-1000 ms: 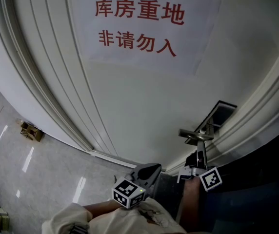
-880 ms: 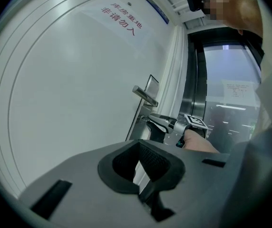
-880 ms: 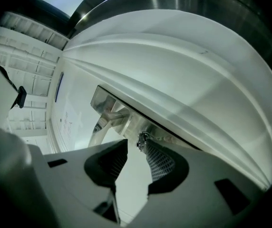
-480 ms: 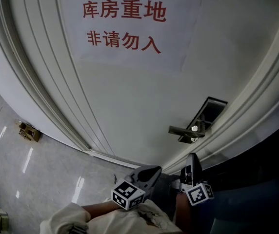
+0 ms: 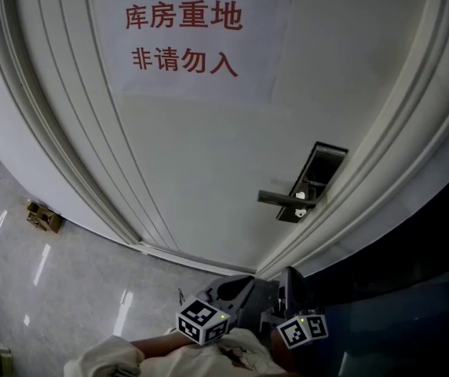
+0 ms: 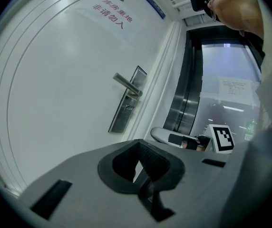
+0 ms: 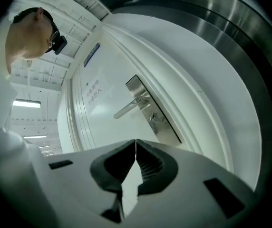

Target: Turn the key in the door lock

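Note:
The white door carries a silver lever handle (image 5: 281,199) on a steel lock plate (image 5: 315,171). A small key (image 7: 153,119) sits in the keyhole under the handle, also visible in the left gripper view (image 6: 128,107). My right gripper (image 5: 290,278) hangs well short of the lock, at the bottom of the head view. Its jaws are shut with nothing between them (image 7: 135,142). Beside it on the left, my left gripper (image 5: 240,286) also points at the door. Its tips (image 6: 138,142) meet and hold nothing. The left gripper view shows the right gripper (image 6: 173,137) below the lock plate.
A paper sign (image 5: 184,36) with red characters is stuck on the upper door. The moulded door frame (image 5: 381,171) runs along the right, with dark glass and metal panels (image 5: 401,289) beyond it. Grey floor tiles and a small box (image 5: 42,217) lie at lower left.
My right gripper has drawn back from just under the handle toward the bottom of the head view. The left gripper has sunk a little with it.

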Available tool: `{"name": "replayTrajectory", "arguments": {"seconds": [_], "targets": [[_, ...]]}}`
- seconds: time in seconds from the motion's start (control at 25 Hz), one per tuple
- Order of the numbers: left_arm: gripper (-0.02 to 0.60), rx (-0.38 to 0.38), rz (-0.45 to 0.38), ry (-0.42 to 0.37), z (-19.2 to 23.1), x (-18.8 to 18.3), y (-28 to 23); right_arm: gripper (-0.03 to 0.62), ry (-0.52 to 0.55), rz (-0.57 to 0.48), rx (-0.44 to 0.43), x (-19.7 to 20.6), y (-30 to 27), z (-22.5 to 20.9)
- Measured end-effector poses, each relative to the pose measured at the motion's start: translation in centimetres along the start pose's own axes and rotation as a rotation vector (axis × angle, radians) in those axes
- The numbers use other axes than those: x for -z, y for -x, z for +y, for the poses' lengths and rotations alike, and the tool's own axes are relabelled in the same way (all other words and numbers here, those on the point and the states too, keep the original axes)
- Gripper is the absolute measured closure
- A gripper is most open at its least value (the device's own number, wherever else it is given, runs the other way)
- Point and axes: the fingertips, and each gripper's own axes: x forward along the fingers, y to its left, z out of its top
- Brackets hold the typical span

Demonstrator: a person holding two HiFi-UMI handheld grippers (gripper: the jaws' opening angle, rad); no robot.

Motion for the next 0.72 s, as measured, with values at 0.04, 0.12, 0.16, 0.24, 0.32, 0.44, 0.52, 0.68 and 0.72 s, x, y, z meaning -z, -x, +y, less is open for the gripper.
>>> {"name": "replayTrajectory", "arguments": {"seconds": [0.04, 0.12, 0.16, 0.24, 0.32, 0.44, 0.52, 0.68, 0.72], "targets": [[0.580, 0.009, -0.002, -0.006, -0.3, 0.1, 0.4, 0.585, 0.003, 0.010, 0.007, 0.4, 0.5, 0.2], [0.581, 0.017, -0.001, -0.004, -0.6, 0.6, 1.8, 0.588, 0.030, 0.050, 0.026, 1.7, 1.6, 1.0], [0.580, 0.015, 0.002, 0.003, -0.6, 0.9, 2.8, 0.588, 0.051, 0.073, 0.037, 2.4, 2.2, 1.7], [0.580, 0.008, 0.007, 0.018, -0.4, 1.4, 5.1, 0.588, 0.080, 0.106, 0.045, 3.5, 2.9, 3.7], [0.581, 0.000, 0.013, 0.034, -0.2, 2.2, 7.6, 0.588, 0.091, 0.121, 0.033, 4.5, 3.5, 6.1], [0.581, -0.014, 0.019, 0.082, 0.1, 4.0, 11.2, 0.588, 0.107, 0.163, 0.022, 7.0, 4.7, 9.2], [0.581, -0.025, 0.024, 0.109, 0.4, 5.1, 13.6, 0.588, 0.088, 0.193, 0.018, 9.0, 5.6, 10.9], [0.581, -0.065, -0.010, 0.135, 1.0, 5.5, 16.7, 0.588, 0.027, 0.251, -0.001, 11.8, 7.0, 13.2], [0.581, -0.070, -0.018, 0.132, 0.9, 5.3, 17.1, 0.588, 0.000, 0.261, -0.008, 12.3, 7.3, 13.7]]}}
